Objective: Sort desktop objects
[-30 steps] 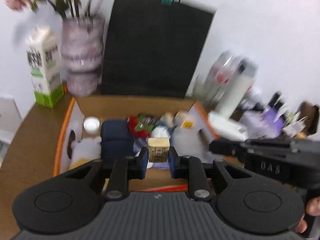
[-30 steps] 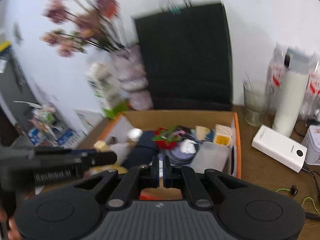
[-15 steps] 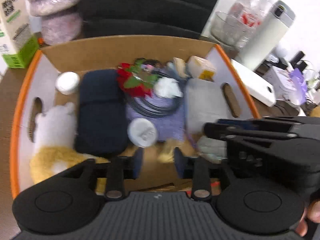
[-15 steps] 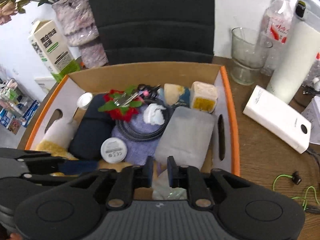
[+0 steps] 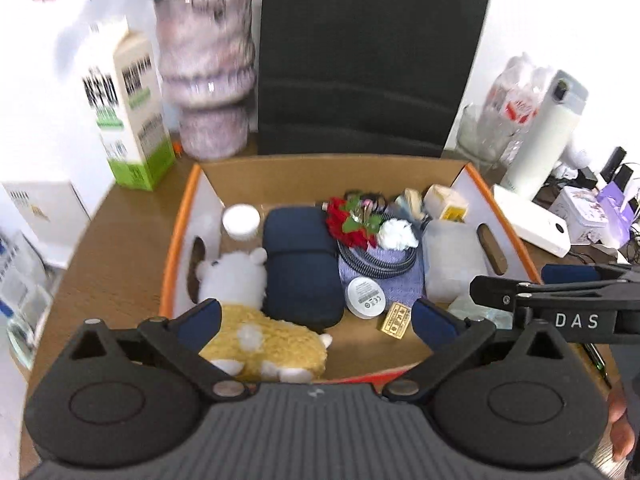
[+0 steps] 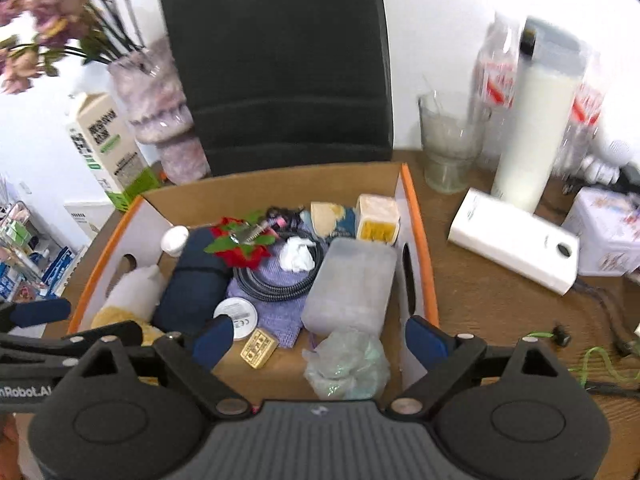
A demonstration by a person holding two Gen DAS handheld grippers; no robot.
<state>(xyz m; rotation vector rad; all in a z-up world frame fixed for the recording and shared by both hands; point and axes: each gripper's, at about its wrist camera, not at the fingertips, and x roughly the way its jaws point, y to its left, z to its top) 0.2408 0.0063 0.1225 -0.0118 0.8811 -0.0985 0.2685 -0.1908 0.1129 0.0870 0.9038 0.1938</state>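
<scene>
An orange-rimmed cardboard box holds a plush toy, a navy pouch, a red flower, a coiled cable, a white disc and a clear case. A small gold block lies loose on the box floor. My left gripper hovers over the near end of the box, its jaws opening wide with nothing gripped. My right gripper hangs beside it, jaws also opening, above a crumpled plastic wrap that it does not touch. The gold block lies just left of that wrap.
Behind the box stand a milk carton, a flower vase and a black chair back. To the right are a glass, a white bottle, a white power bank and a green cable.
The left gripper held the gold block a second ago; the block now lies in the box. Both grippers went from shut to wide apart, tipping down over the box and back up.
</scene>
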